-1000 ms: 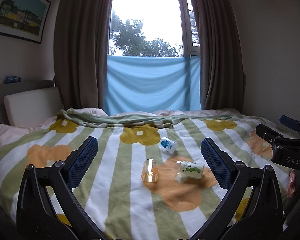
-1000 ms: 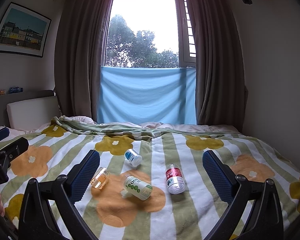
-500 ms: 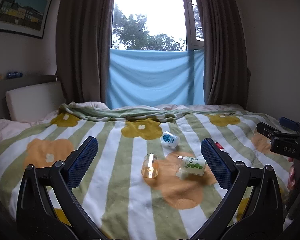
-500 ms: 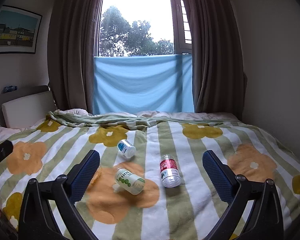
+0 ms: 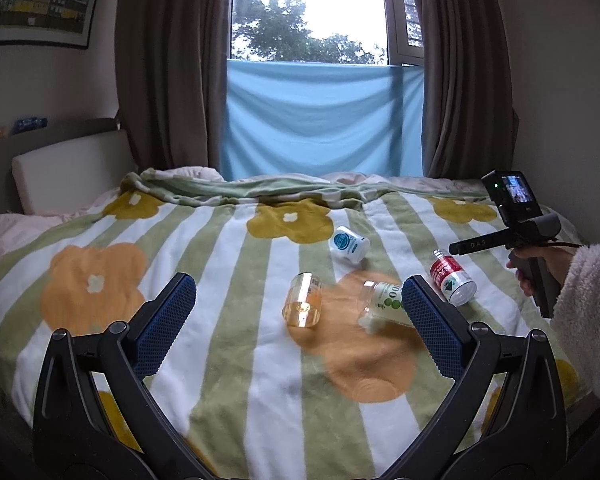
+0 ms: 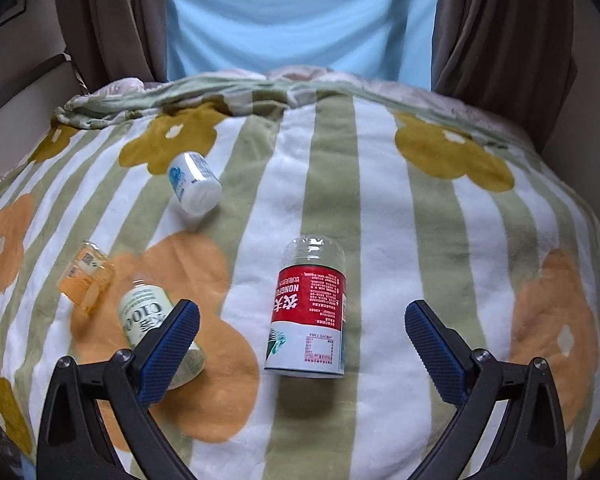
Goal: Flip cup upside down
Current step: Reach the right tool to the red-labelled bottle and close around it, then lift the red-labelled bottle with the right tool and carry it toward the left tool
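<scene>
Several small cups lie on their sides on the flowered blanket (image 5: pixel 236 360). A red-label cup (image 6: pixel 308 308) lies just ahead of my right gripper (image 6: pixel 301 312), in line with the gap between its open fingers and untouched. Left of it lie a green-label cup (image 6: pixel 140 312), partly behind the left finger, an amber clear cup (image 6: pixel 85 276) and a white and blue cup (image 6: pixel 194 188). My left gripper (image 5: pixel 297 286) hangs open above the blanket, with the amber cup (image 5: pixel 303 300) ahead between its fingers. The green-label cup (image 5: pixel 382 300) and red-label cup (image 5: pixel 452 280) are to its right.
A hand (image 5: pixel 540 264) in a fluffy white sleeve (image 5: pixel 588 292) holds the right gripper's handle at the right of the left wrist view. Beyond the bed are a blue cloth (image 5: pixel 324 120) under the window, brown curtains (image 5: pixel 172 64) and a white headboard cushion (image 5: pixel 72 172).
My right gripper has moved forward and tipped down, so the red-label cup now sits close between its fingers. The left gripper has shifted only slightly. No cup has moved.
</scene>
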